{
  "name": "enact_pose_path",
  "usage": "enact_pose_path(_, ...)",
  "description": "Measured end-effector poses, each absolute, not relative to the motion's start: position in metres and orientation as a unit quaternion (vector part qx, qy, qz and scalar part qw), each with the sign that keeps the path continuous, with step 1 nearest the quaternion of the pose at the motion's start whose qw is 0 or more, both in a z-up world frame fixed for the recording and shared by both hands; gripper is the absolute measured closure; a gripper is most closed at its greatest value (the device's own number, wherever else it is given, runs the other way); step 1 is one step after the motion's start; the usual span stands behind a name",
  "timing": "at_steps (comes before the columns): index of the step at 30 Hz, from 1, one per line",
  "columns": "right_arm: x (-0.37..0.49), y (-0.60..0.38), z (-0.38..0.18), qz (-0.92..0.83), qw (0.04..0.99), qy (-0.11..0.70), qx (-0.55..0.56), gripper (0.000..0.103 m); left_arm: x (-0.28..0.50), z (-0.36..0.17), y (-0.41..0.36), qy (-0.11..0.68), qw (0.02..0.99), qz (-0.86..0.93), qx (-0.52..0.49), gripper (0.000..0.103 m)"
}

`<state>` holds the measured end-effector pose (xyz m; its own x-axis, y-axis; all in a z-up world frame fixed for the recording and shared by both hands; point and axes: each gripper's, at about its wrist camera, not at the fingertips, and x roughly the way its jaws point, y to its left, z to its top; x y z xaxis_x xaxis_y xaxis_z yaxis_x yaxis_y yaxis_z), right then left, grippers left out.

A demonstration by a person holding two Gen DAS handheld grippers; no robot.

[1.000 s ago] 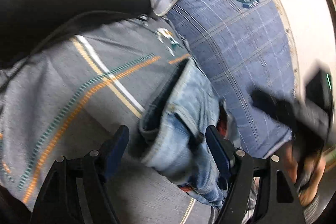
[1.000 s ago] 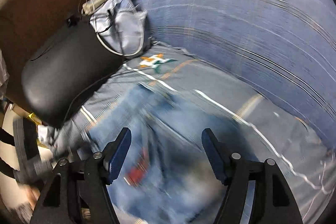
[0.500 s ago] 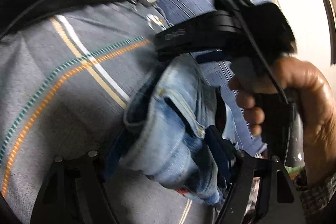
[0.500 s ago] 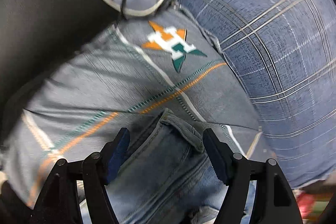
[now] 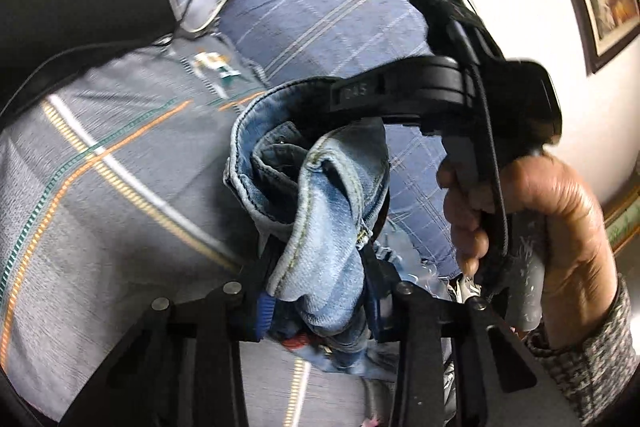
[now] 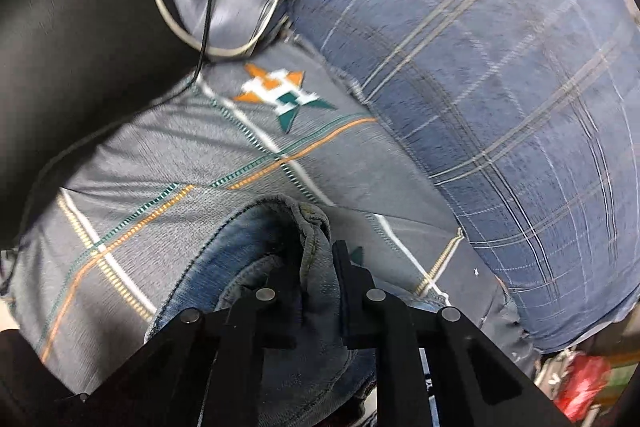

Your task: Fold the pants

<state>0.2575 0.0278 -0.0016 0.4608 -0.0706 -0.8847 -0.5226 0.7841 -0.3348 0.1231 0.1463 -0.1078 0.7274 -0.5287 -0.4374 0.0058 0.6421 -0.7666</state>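
1. Left wrist view: the left hand-held gripper (image 5: 320, 279) has just closed and clamps bunched jeans (image 5: 320, 195) above a grey blanket (image 5: 120, 187); the right hand (image 5: 552, 227) grips its tool.
2. Right wrist view: the right hand-held gripper (image 6: 316, 267) has just closed, pinching the jeans' (image 6: 260, 247) hem.

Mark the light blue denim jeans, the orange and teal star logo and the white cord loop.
Light blue denim jeans (image 5: 320, 227), left wrist view, bunched fold.
Orange and teal star logo (image 6: 280, 95), right wrist view, centre.
White cord loop (image 6: 224, 49), right wrist view, lower curve.

The jeans (image 5: 320, 211) hide the left gripper's fingertips (image 5: 264, 311). The picture's bottom edge cuts off the jeans' lower part. The grey blanket (image 6: 168, 167) is blurred.
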Motion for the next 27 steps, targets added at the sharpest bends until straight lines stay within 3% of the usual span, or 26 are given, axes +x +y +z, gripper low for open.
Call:
enact_pose_path(11, 0.245, -0.114, 0.06, 0.141, 0.867, 0.46, -0.131, 0.091, 0.116, -0.04, 0.039, 0.308, 0.881, -0.227, -0.279, 0.068)
enact_pose_path(14, 0.241, -0.161, 0.061, 0.134, 0.876, 0.457, -0.084, 0.091, 0.115, -0.032, -0.004, 0.315, 0.879, -0.258, -0.246, 0.073)
enact_pose_path(27, 0.211, -0.357, -0.025, 0.121, 0.864, 0.467, 0.143, 0.089, 0.1, -0.082, -0.166, 0.387, 0.87, -0.295, -0.077, 0.073)
